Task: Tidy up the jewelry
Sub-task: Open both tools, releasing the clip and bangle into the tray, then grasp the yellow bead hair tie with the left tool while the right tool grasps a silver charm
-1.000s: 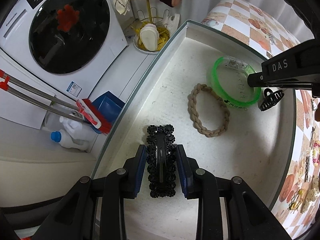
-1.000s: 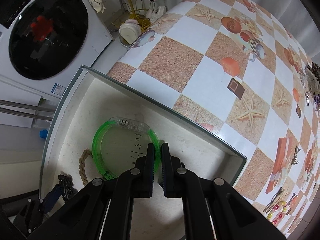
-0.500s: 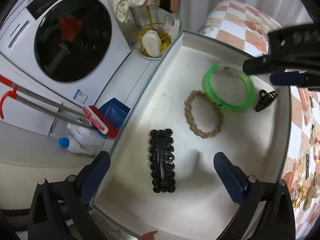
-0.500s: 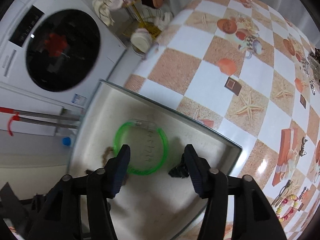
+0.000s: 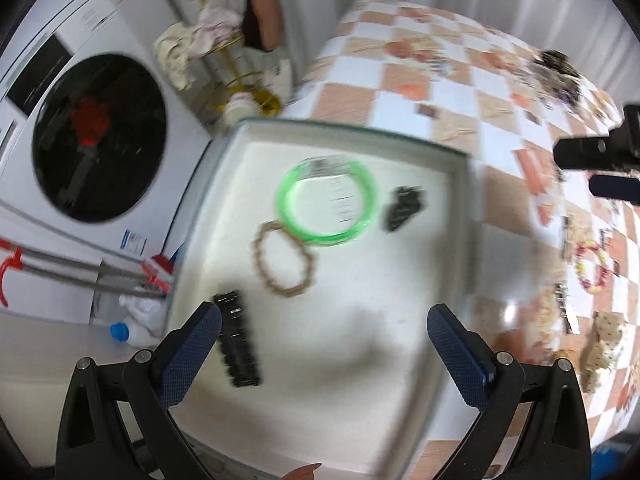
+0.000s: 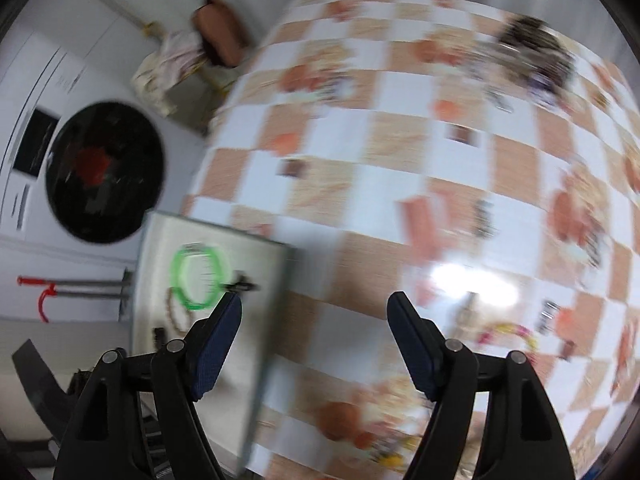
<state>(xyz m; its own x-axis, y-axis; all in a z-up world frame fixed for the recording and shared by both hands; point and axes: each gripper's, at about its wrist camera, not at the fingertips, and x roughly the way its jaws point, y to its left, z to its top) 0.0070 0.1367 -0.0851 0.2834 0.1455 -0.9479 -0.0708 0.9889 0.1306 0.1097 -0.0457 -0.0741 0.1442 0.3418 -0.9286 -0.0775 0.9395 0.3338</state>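
Note:
A white tray (image 5: 360, 332) holds a green bangle (image 5: 326, 202), a braided beige bracelet (image 5: 286, 260), a small black claw clip (image 5: 404, 208) and a black beaded hair clip (image 5: 238, 340). My left gripper (image 5: 324, 336) hangs wide open above the tray's near part, with nothing between its fingers. My right gripper (image 6: 316, 320) is over the checkered tablecloth (image 6: 400, 152) to the right of the tray (image 6: 248, 344); its jaws are opening and hold nothing. The green bangle (image 6: 198, 280) lies free in the tray. The right gripper's tip (image 5: 600, 168) shows at the left wrist view's right edge.
More jewelry lies on the tablecloth: a pink and yellow bead bracelet (image 5: 592, 266), hair clips and a dark heap (image 6: 532, 48) at the far end. A washing machine (image 5: 96, 136), a mop (image 5: 80, 268) and a gold stand with cloths (image 5: 224, 44) are left of the table.
Both grippers let go: the left opened off the black beaded clip, the right off the green bangle. Both rose and swung right, the right one out over the tablecloth.

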